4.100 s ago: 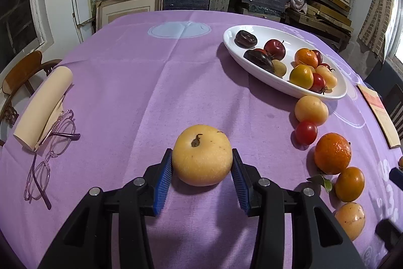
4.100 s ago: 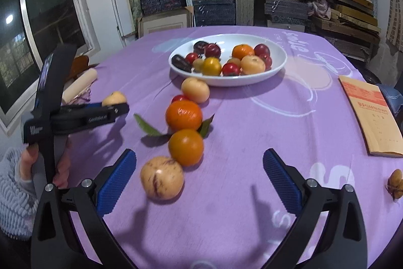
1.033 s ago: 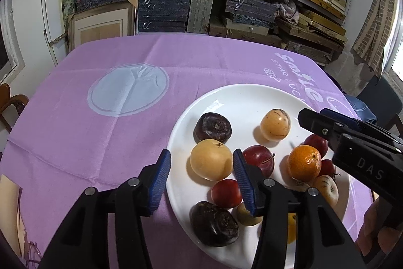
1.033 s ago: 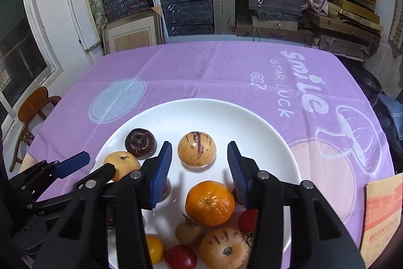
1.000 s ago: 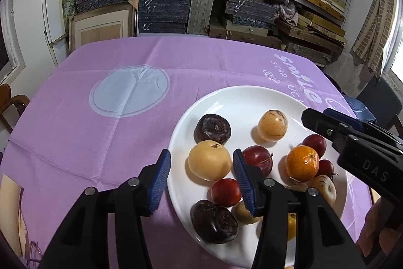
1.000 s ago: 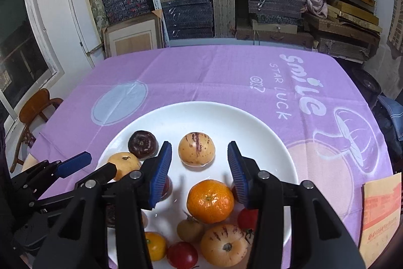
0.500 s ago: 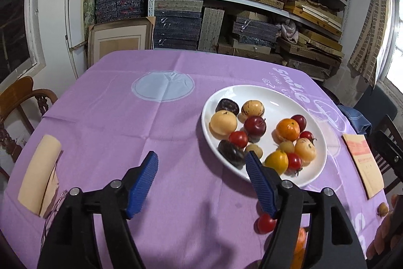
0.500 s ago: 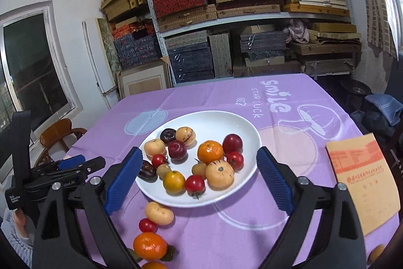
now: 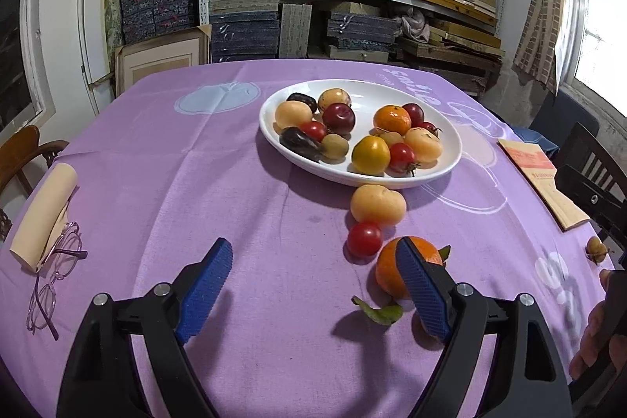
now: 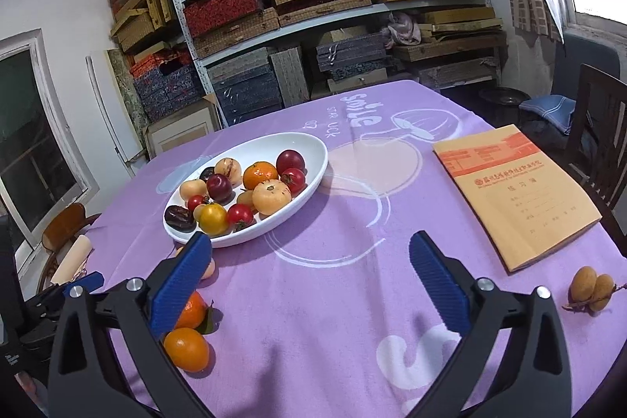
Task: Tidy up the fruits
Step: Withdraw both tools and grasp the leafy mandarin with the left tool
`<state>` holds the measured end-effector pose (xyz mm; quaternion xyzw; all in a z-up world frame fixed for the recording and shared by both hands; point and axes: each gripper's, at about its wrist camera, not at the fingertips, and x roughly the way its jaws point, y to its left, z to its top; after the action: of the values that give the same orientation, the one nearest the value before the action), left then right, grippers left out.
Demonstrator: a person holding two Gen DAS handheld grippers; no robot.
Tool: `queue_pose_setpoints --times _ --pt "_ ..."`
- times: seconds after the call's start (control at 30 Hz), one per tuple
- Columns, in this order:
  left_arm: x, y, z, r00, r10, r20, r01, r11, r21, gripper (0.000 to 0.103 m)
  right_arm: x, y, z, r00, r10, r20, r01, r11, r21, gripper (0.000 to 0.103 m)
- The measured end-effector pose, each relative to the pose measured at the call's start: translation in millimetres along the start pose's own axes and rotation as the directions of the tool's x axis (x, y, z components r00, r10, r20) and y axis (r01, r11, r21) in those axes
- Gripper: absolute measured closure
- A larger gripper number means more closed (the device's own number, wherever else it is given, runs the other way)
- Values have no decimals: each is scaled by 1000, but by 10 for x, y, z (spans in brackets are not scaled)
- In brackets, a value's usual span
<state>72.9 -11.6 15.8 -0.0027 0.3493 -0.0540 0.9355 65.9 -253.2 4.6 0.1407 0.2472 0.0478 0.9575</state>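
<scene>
Both your left gripper [image 9: 309, 294] and right gripper [image 10: 313, 285] are hanging wide and empty, jaws just opened after dropping fruit. Low in frame, an orange [image 9: 394, 271] is waiting on the bench [image 9: 235, 183]; further up, the plate [image 9: 446, 165] is filling.

Daylight is pouring in from my window [image 9: 599, 26], blowing it out white. Soft shadows are falling under my tool [image 9: 309, 296] onto the counter [image 9: 235, 183]. Fisheye bending is curving the shelves [image 10: 333, 10]; corners are going black.
</scene>
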Motion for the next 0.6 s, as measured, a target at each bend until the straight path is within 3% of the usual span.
queue_pose_setpoints --times 0.4,0.6 --pt "205 -486 73 998 -29 -47 34 993 112 15 65 -223 37 999 28 -44 -22 992 123 4" --pt "386 -447 39 994 -29 -108 37 997 72 15 88 -170 28 997 33 -63 -26 994 102 4"
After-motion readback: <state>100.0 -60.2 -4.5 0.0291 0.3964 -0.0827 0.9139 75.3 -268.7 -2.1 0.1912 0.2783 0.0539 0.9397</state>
